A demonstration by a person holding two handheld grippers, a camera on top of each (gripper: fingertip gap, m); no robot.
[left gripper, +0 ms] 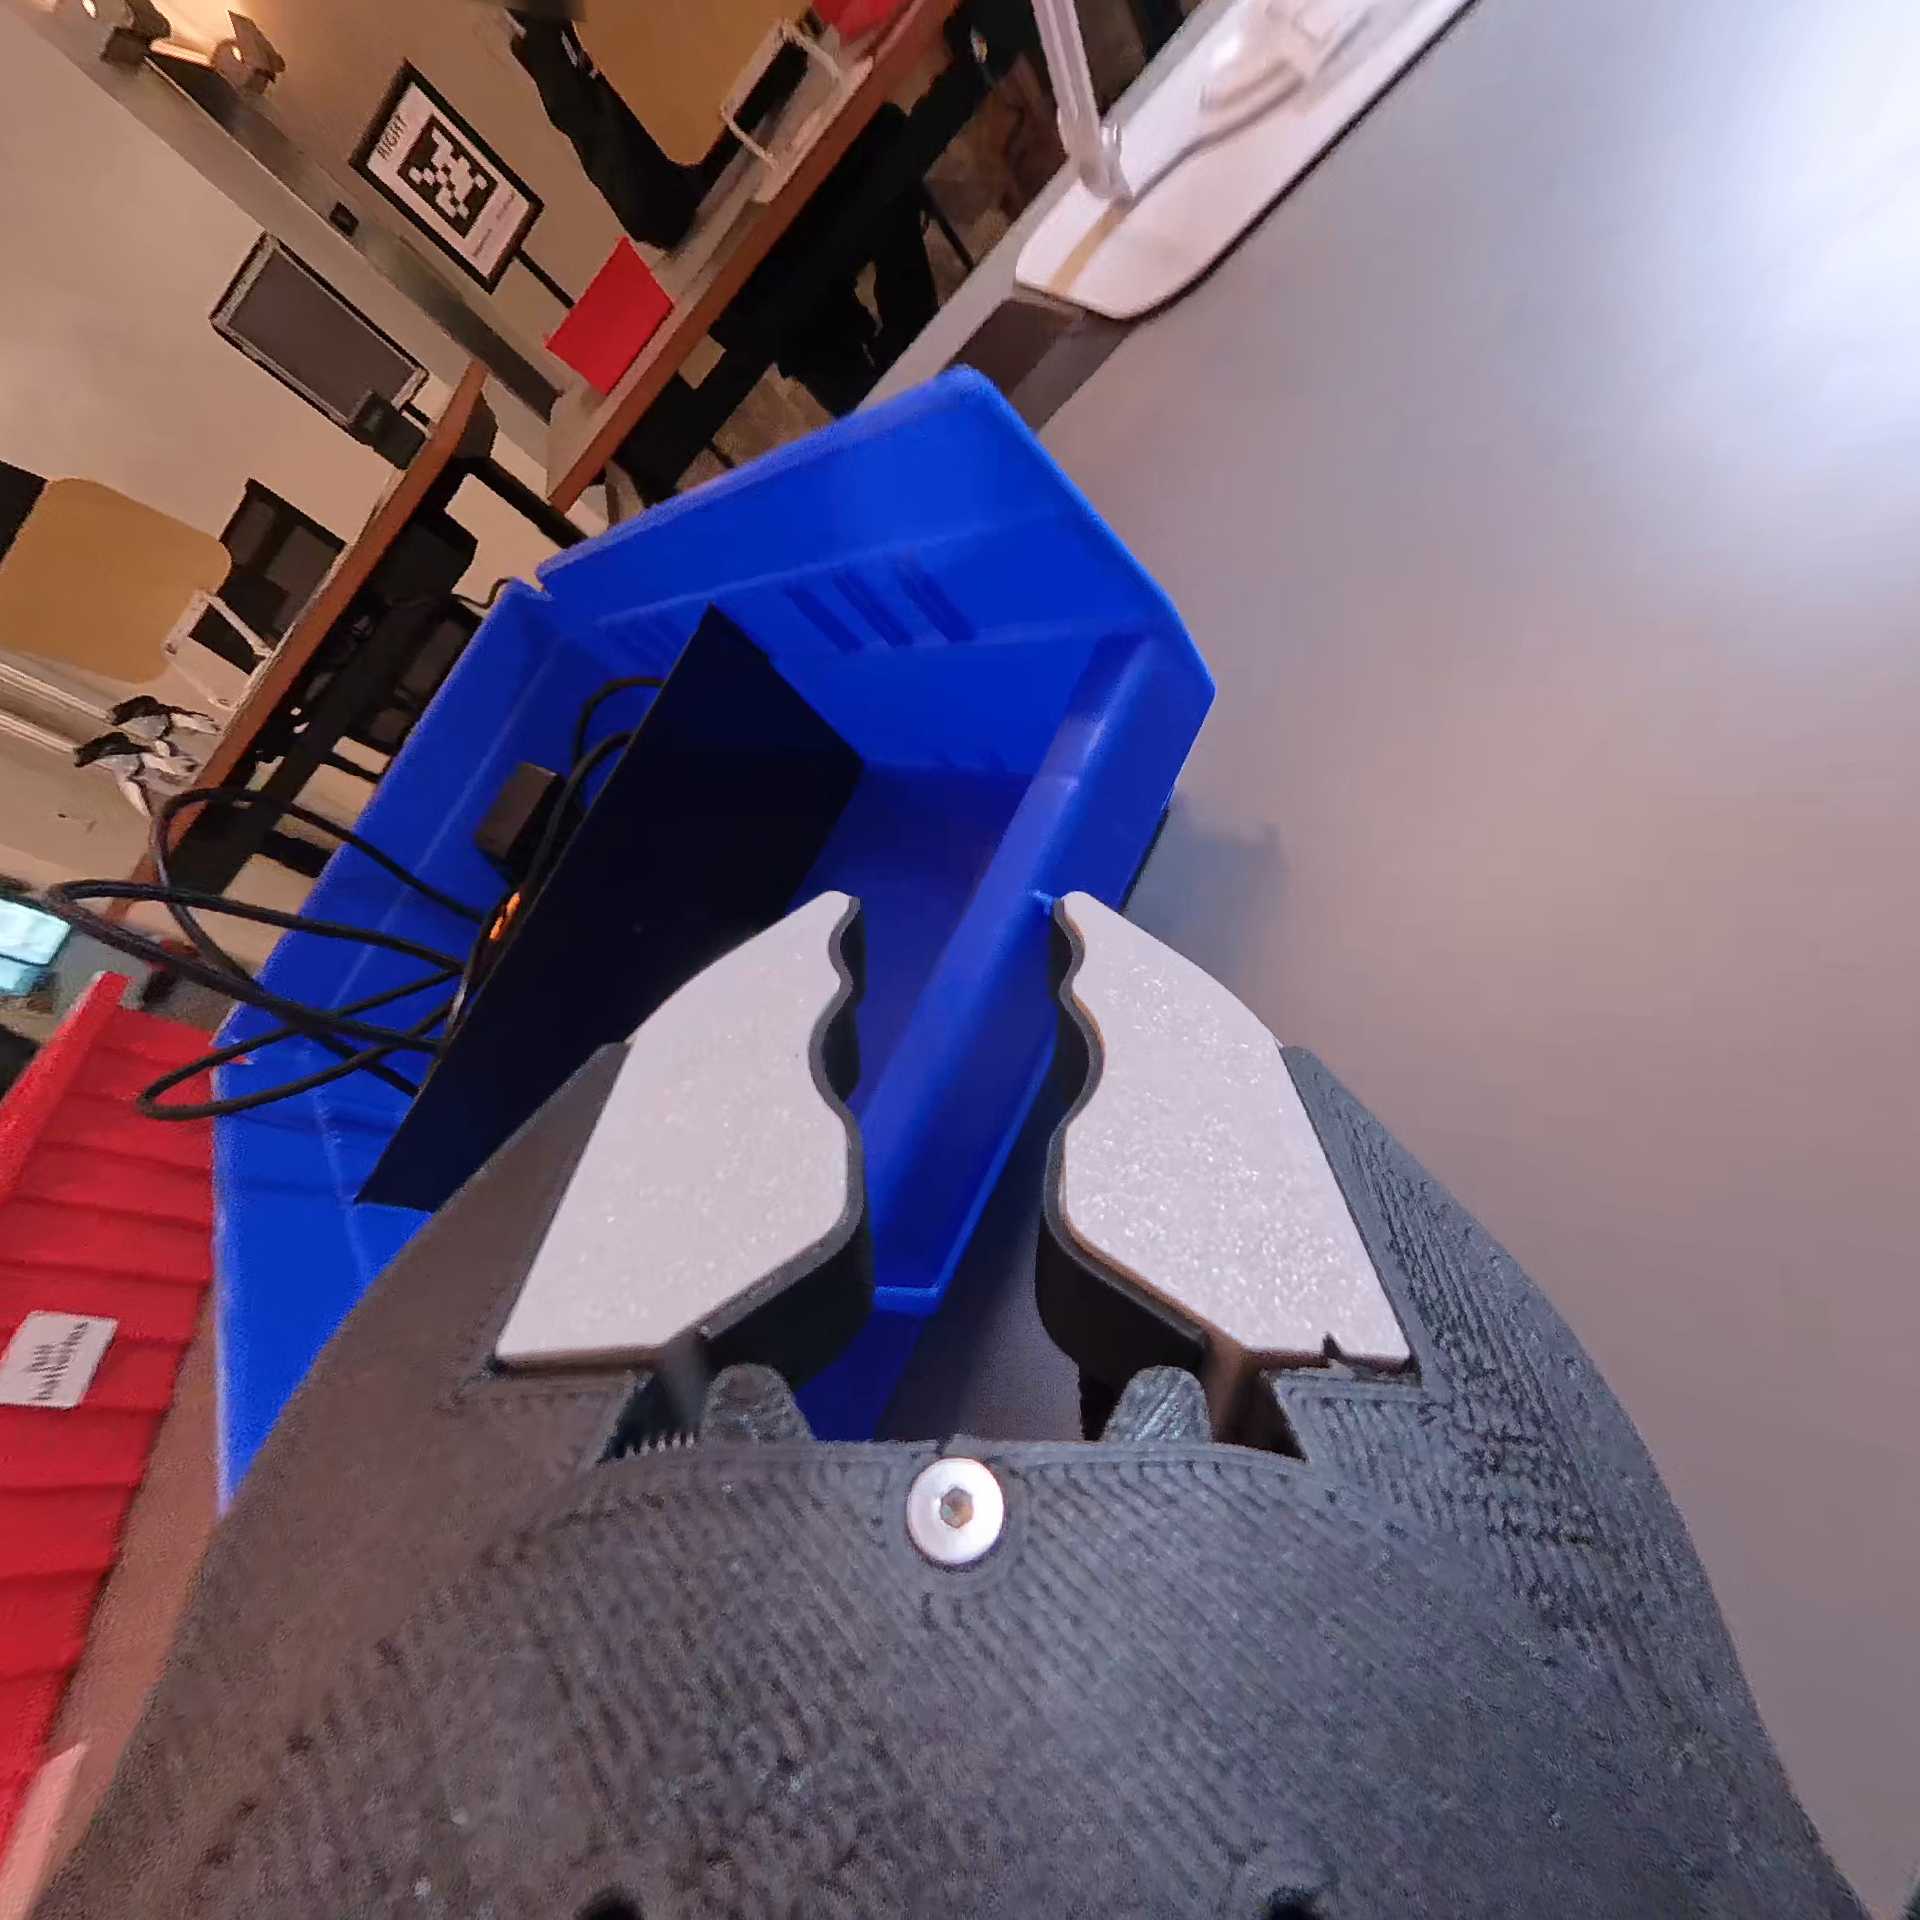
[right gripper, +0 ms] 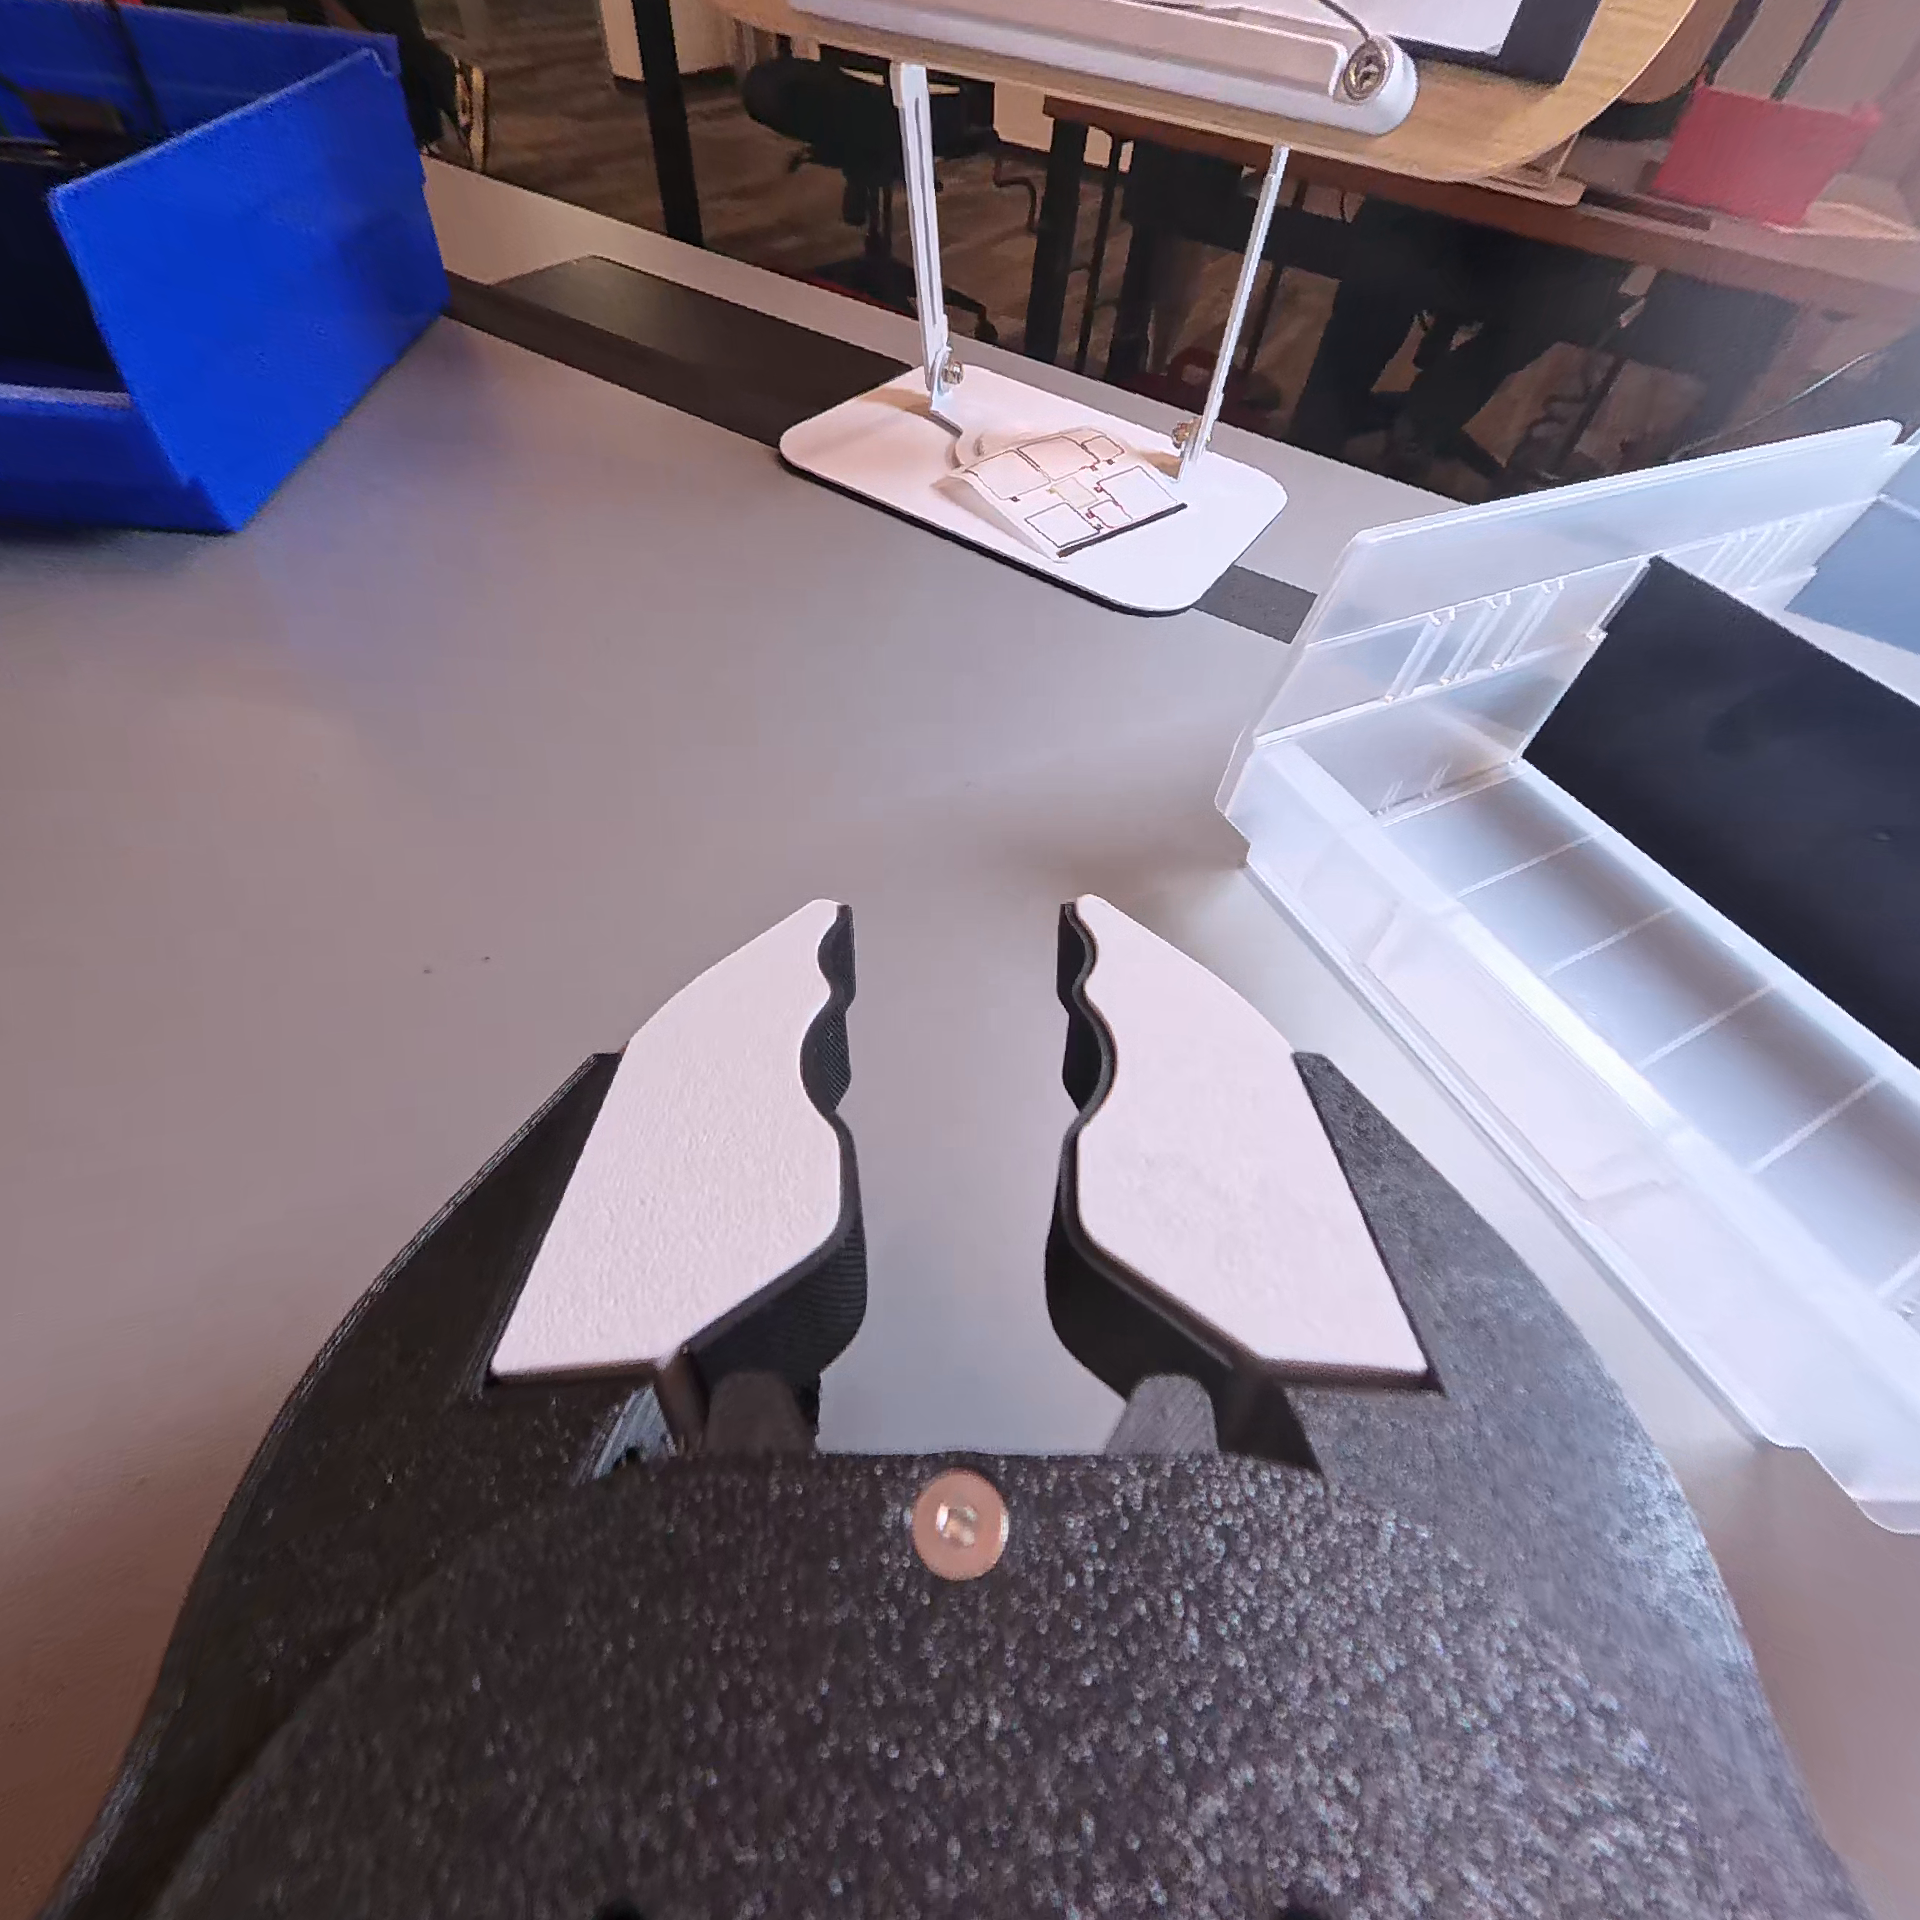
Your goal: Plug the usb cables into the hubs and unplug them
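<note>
In the left wrist view a blue bin (left gripper: 914, 582) stands on the grey table, split by a black divider (left gripper: 665, 914). Behind the divider lie black USB cables (left gripper: 260, 925) and a small black hub (left gripper: 514, 810). My left gripper (left gripper: 954, 925) is open and empty, tilted, with its tips over the bin's near compartment wall. In the right wrist view my right gripper (right gripper: 956, 925) is open and empty, low over bare grey table. The blue bin (right gripper: 239, 312) shows at the far left there.
A clear plastic bin (right gripper: 1507, 831) with a black divider (right gripper: 1745, 769) lies at the right. A white stand (right gripper: 1164, 540) with a paper on its base stands at the back of the table, also in the left wrist view (left gripper: 1143, 239). A red bin (left gripper: 94, 1226) sits left of the blue one. The grippers' ends are close to 40 centimeters from one another. The small black hub (left gripper: 514, 810) is closer to my left gripper, around 15 centimeters from its tips; the right tips are 50 centimeters off.
</note>
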